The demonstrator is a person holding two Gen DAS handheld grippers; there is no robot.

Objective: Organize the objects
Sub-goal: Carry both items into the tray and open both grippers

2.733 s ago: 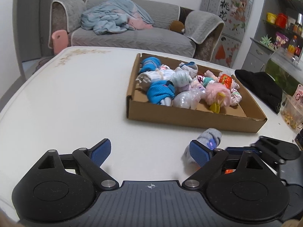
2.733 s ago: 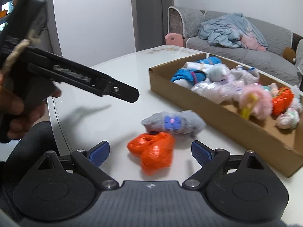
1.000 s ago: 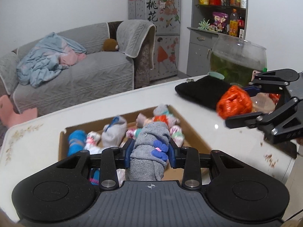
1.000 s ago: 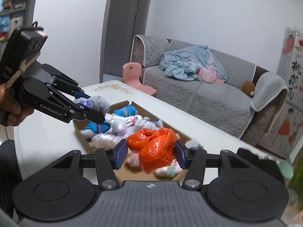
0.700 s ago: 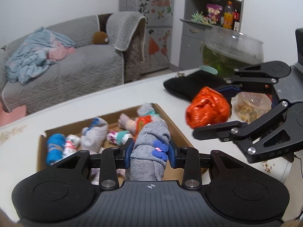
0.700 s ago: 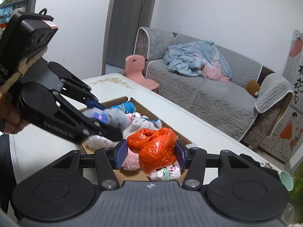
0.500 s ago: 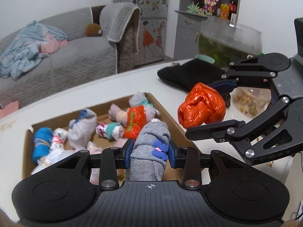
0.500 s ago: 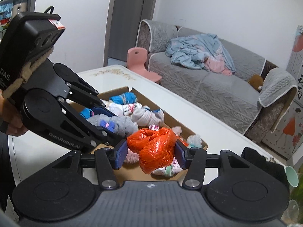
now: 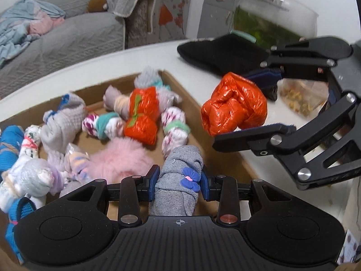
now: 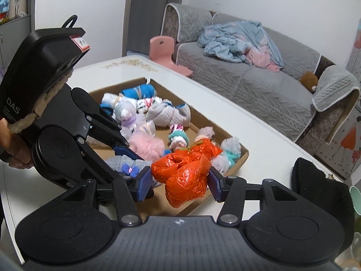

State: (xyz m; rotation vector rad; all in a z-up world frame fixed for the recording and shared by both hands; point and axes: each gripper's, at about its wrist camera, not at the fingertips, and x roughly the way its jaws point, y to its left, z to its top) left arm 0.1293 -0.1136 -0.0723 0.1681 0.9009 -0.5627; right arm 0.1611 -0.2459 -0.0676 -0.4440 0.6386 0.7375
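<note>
Pinching a grey sock roll [image 9: 178, 176] with a small blue bow on it, the left gripper [image 9: 179, 181] has its blue-padded fingers [image 9: 153, 180] pressed against both sides of the bundle, which stands upright between them over the near edge of the cardboard box [image 9: 180, 85]. The right gripper [image 10: 179, 184] grips an orange plastic bundle [image 10: 185, 178] the same way, its fingers [image 10: 142, 186] squeezed on either flank, and the bundle hangs above the box's near right corner. In the left wrist view that gripper enters from 3 o'clock, carrying the orange bundle at about 2 o'clock of the grey roll, apart from it. Inside the box lie more rolled socks: a fluffy pink one [image 9: 117, 158] at 10 o'clock of the grey roll, an orange pair [image 9: 142, 115] at 11 o'clock, blue ones [image 9: 10, 149] at the far left. The box rests on a white tabletop [image 10: 259, 135], with a black cloth [image 9: 221, 53] at 1 o'clock beyond it.
</note>
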